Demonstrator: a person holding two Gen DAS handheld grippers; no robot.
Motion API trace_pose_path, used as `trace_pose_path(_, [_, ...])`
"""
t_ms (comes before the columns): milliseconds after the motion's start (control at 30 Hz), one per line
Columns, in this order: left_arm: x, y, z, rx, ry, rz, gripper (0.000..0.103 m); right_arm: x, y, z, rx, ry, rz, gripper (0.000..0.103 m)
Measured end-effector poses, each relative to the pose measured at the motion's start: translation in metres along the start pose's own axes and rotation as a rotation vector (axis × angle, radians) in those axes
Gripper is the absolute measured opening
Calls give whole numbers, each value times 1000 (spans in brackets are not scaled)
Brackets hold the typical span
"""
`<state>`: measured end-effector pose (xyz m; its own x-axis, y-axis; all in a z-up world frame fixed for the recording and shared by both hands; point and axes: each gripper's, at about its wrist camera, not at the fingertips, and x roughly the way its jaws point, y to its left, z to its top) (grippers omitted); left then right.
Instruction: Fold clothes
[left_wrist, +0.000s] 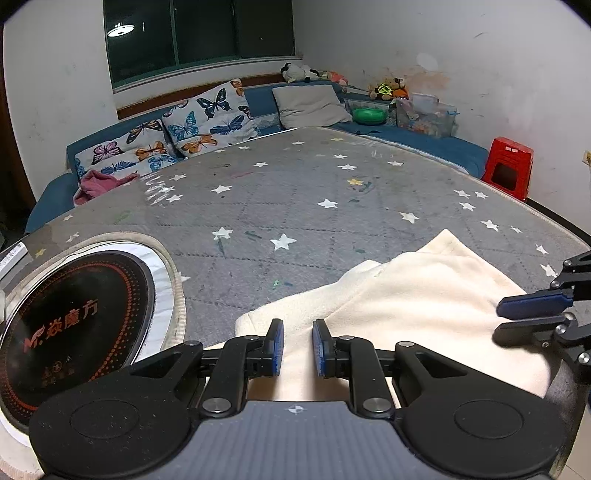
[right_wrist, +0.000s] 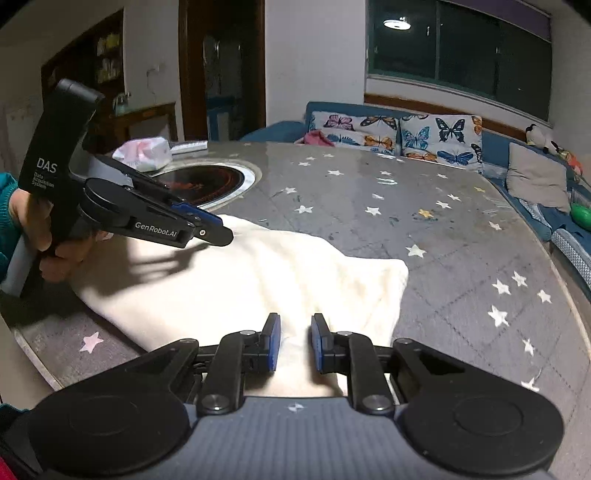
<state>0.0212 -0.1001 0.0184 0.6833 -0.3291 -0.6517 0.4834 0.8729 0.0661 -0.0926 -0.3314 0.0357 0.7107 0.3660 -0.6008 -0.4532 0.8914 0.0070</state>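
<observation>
A cream fleece garment lies folded over and a little rumpled on the grey star-patterned table cover, near the table's front edge. My left gripper hovers just above the garment's left part and casts a shadow on it. Its jaws stand a narrow gap apart with nothing pinched. My right gripper hangs over the garment's right front corner, its jaws also a narrow gap apart, with cloth showing below but not gripped. A person's hand holds the left gripper's handle.
A black induction hob is sunk into the table left of the garment. A pink-white bag lies behind it. A blue sofa with butterfly pillows curves round the far side. A red stool stands at the right wall.
</observation>
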Motion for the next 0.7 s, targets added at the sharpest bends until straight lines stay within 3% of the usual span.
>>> trace_pose_path(167, [0, -2, 0, 3, -5, 6, 21, -20, 1, -2, -11, -36, -5, 16])
trace_pose_path(267, [0, -2, -1, 5, -7, 7, 21, -19, 1, -9, -13, 3, -16, 15])
trace_pose_path(467, [-1, -2, -2, 7, -13, 11, 22, -23, -11, -1, 39, -11, 2, 14])
trace_pose_path(700, [-2, -5, -3, 18, -22, 24, 23, 2, -4, 15, 5, -34, 42, 14])
